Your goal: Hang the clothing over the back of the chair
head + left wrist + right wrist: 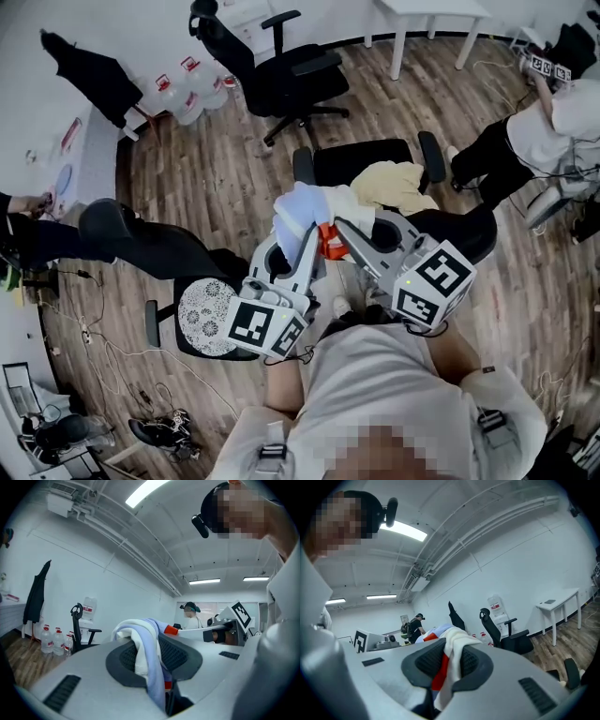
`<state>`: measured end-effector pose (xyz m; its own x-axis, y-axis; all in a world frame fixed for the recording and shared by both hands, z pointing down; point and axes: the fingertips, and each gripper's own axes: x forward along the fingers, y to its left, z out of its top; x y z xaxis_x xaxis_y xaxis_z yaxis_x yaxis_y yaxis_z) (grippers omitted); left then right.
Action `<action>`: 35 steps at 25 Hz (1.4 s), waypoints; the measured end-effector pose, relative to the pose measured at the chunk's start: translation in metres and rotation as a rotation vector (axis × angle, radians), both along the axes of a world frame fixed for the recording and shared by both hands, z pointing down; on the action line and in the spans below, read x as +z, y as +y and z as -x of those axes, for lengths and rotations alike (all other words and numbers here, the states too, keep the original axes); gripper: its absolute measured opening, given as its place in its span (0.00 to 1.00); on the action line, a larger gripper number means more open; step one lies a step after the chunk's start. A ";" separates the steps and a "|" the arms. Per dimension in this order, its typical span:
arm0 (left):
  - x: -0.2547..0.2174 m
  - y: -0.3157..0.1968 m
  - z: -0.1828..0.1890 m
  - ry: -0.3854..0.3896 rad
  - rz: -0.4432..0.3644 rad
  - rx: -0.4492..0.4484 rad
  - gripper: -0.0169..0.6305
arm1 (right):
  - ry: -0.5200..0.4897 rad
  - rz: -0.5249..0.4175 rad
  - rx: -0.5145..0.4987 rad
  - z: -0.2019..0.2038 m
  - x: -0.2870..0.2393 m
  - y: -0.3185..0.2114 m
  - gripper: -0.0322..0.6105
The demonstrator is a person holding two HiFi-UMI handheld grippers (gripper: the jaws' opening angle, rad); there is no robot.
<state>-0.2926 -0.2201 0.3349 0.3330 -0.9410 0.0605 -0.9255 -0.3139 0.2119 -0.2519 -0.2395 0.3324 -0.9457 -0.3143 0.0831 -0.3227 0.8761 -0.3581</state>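
A white and pale-blue garment [307, 211] with orange-red parts hangs bunched between my two grippers, held up in front of me. My left gripper [298, 246] is shut on it; in the left gripper view the cloth [143, 651] drapes over and between the jaws. My right gripper [342, 239] is shut on the same garment [452, 656], close beside the left. Just beyond them stands a black office chair [361, 159] with two armrests, and a yellow cloth [394, 185] lies on it. The garment does not touch the chair.
A second black chair [141, 248] with a round white patterned cushion [206, 314] stands at my left. A third office chair [281, 75], water bottles [192, 94] and a white table [431, 14] are further back. Another person [534, 131] stands at right. Cables [112, 352] lie on the floor.
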 end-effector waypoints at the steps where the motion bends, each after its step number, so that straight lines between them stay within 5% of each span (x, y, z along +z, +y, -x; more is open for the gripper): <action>1: -0.001 -0.005 -0.004 0.002 0.000 0.013 0.16 | 0.001 0.003 0.013 -0.004 0.000 -0.005 0.12; 13: -0.029 -0.045 -0.066 -0.014 -0.045 0.178 0.16 | -0.030 -0.062 0.188 -0.069 -0.028 -0.040 0.12; 29: -0.027 -0.056 -0.178 0.016 0.032 0.256 0.16 | -0.058 -0.017 0.201 -0.182 -0.024 -0.051 0.12; 35: -0.027 -0.056 -0.184 0.039 0.049 0.273 0.16 | -0.043 -0.017 0.200 -0.189 -0.026 -0.050 0.12</action>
<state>-0.1087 -0.2762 0.3078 0.5766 -0.8125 0.0860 -0.7991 -0.5389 0.2666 -0.0634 -0.2895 0.3065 -0.8666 -0.4976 0.0369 -0.4758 0.8018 -0.3614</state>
